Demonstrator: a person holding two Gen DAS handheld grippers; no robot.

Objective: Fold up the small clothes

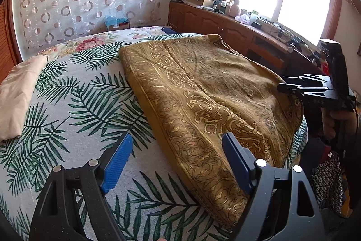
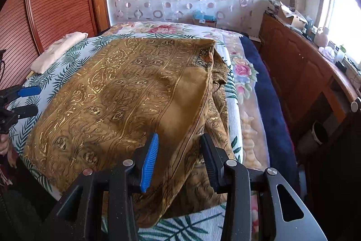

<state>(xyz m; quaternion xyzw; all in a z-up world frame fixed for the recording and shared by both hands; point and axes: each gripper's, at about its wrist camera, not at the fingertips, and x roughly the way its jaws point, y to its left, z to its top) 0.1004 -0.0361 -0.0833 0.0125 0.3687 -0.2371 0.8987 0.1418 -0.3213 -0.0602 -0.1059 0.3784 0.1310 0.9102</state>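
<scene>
A gold-brown paisley cloth [image 1: 203,92] lies folded over on the palm-leaf bed sheet [image 1: 74,105]. In the right wrist view the cloth [image 2: 117,101] has a folded flap whose edge runs down between my fingers. My left gripper [image 1: 178,150] is open above the cloth's near left edge, holding nothing. My right gripper [image 2: 180,150] is open, its jaws on either side of the flap's edge without pinching it. The right gripper also shows in the left wrist view [image 1: 302,87] at the cloth's far right side, and the left gripper shows in the right wrist view [image 2: 24,101].
A folded beige garment [image 1: 18,92] lies at the bed's left side. A floral blanket [image 2: 243,73] and dark blue bedding [image 2: 270,105] lie along the right. A cluttered wooden cabinet [image 1: 225,24] stands under the window. A red-brown slatted headboard [image 2: 49,3] is at left.
</scene>
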